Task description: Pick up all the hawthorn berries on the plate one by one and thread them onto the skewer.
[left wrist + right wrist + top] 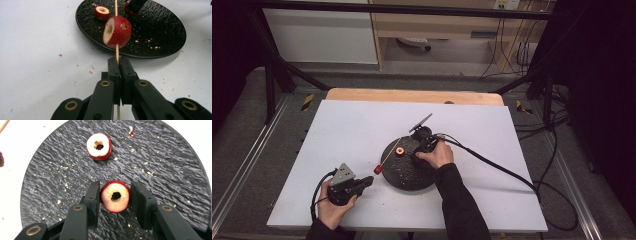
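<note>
Clamped skewer (116, 53); elsewhere, gripped fruit (115, 196).

**Background: table, floor, furniture**

A white sheet (362, 130) covers most of the table. A strip of the wooden tabletop (412, 95) shows along its far edge. Small pale and reddish crumbs (91, 72) are scattered on the sheet.

Grey floor (242, 125) surrounds the table, and a metal rail (242, 180) runs along the left side. There are two yellow-black tape markers, one by the far left corner (307, 101) and one by the far right corner (522, 106).

A black frame bar (412, 9) crosses the top, with slanted struts on both sides. Behind it stand a white cabinet panel (322, 37) and, just beside it, a light wooden shelf unit (432, 22). Dark wall cables (512, 50) hang at the far right of the shelf unit. The right edge of the scene is too dark to read.
</note>
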Tool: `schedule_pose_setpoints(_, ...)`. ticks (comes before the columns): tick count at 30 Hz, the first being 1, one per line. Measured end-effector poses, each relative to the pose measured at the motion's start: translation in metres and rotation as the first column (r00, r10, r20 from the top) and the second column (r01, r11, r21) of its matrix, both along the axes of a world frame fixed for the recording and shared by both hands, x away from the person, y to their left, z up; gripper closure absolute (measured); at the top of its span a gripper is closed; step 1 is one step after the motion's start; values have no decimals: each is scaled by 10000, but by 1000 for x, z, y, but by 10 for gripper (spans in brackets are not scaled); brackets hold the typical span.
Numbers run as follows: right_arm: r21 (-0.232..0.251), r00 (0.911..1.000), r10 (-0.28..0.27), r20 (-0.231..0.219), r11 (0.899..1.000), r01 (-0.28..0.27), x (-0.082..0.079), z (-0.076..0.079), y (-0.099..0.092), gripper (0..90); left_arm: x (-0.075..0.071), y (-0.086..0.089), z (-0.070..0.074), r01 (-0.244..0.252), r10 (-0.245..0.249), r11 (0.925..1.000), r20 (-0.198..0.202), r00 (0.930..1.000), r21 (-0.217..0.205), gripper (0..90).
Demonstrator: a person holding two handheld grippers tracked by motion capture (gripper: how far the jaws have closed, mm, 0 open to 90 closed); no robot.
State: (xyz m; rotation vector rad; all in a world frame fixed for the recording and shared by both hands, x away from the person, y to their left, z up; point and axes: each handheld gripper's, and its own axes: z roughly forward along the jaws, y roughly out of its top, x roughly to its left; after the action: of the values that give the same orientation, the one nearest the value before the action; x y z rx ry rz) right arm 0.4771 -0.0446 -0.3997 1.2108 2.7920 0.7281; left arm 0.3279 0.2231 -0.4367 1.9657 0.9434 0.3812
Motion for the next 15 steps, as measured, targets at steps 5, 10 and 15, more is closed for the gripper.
schedule_pose_setpoints(5, 135, 10000, -29, 49, 9999, 28, -3, 6, -3, 613, 0, -1, 0, 3, -3, 10000, -11, 10000, -46, 883)
schedule_pose_setpoints(10, 242, 9998, -48, 201, 9997, 43, -6, 12, -6, 614, 0, 0, 0, -2, 2, 10000, -12, 10000, -66, 883)
schedule_pose_setpoints(15, 407, 9995, -101, 296, 9991, 89, -10, 17, -7, 614, 0, -1, 0, 6, -7, 10000, -20, 10000, -49, 883)
